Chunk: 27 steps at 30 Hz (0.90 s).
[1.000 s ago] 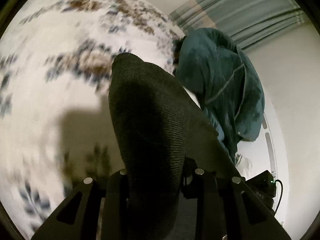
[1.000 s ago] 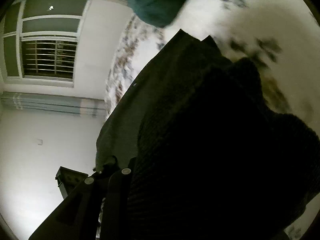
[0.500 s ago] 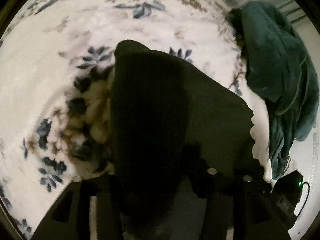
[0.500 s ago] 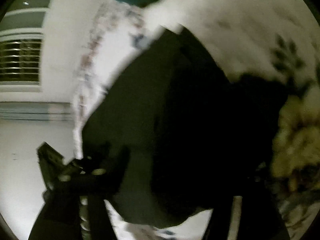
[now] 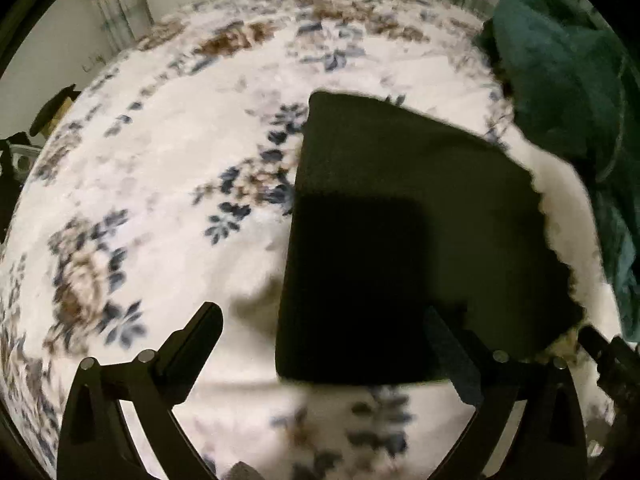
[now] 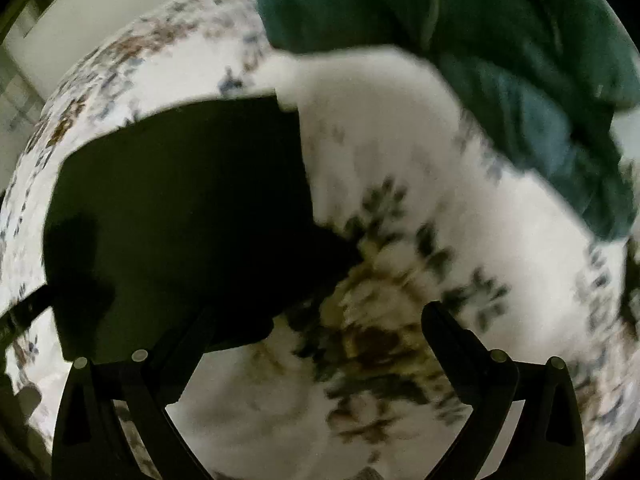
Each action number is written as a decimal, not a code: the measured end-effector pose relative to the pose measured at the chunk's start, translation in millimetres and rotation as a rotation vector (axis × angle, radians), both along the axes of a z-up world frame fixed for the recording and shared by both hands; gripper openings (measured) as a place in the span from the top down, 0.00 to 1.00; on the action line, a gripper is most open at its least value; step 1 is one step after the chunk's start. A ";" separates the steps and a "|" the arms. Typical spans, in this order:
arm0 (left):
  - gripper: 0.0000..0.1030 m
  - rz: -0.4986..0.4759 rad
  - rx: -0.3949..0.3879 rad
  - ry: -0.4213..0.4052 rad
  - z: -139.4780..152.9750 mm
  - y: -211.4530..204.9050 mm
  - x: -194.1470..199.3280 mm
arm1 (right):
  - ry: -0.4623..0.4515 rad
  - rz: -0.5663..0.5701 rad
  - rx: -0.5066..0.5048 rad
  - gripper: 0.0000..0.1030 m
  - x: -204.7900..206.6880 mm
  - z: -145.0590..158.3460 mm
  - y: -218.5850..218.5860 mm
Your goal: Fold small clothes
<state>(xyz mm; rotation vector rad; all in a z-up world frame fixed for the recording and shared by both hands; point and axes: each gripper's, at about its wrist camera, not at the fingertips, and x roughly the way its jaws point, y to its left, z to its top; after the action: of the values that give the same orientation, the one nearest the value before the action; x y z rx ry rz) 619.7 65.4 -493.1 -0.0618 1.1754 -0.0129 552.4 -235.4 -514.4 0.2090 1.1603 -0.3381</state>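
A dark knitted garment (image 5: 400, 220) lies folded flat on the white floral bed cover (image 5: 160, 200). My left gripper (image 5: 322, 320) points down over its near edge. Its jaws are opening, the near left part of the garment lies between them, and the pads do not press on it. In the right wrist view the same garment (image 6: 180, 208) lies to the left. My right gripper (image 6: 316, 320) hangs over the cover beside the garment's near right corner. Its jaws are opening too, with nothing gripped; its left finger (image 6: 192, 344) overlaps the dark cloth.
A teal fleece garment (image 5: 560, 100) lies heaped at the far right of the cover, also large at the top of the right wrist view (image 6: 480, 40). Curtains (image 5: 116, 12) and a wall stand behind the bed. A dark object (image 5: 52, 108) sits off its left edge.
Both grippers were shut on the dark garment and held it up. They have let go and opened wide, tipping downward, and the garment now lies flat on the cover.
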 end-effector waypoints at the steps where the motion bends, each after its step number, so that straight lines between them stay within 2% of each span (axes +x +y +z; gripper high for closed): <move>1: 0.00 0.003 0.005 -0.011 15.3 -1.6 -9.6 | -0.010 0.016 -0.019 0.00 -8.9 14.6 2.6; 3: 0.00 0.007 0.015 -0.037 38.1 -2.6 -23.3 | -0.040 0.046 -0.054 0.00 -28.3 46.0 6.3; 9: 0.00 0.002 0.061 -0.130 132.2 -9.2 -78.8 | -0.130 0.108 -0.135 0.00 -79.8 150.0 32.6; 15: 0.00 0.008 0.052 -0.211 236.4 -12.3 -149.2 | -0.231 0.149 -0.179 0.00 -163.4 273.0 51.3; 20: 0.00 0.005 0.057 -0.280 310.1 -15.6 -206.2 | -0.314 0.166 -0.179 0.00 -241.5 373.5 61.8; 27: 0.00 0.010 0.044 -0.362 392.5 -23.9 -287.3 | -0.421 0.183 -0.189 0.00 -339.8 481.4 71.2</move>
<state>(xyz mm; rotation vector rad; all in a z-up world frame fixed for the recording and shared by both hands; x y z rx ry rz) 332.4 41.5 -100.7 -0.0249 0.8129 0.0101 212.6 -164.2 -33.0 0.0049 0.7196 -0.2250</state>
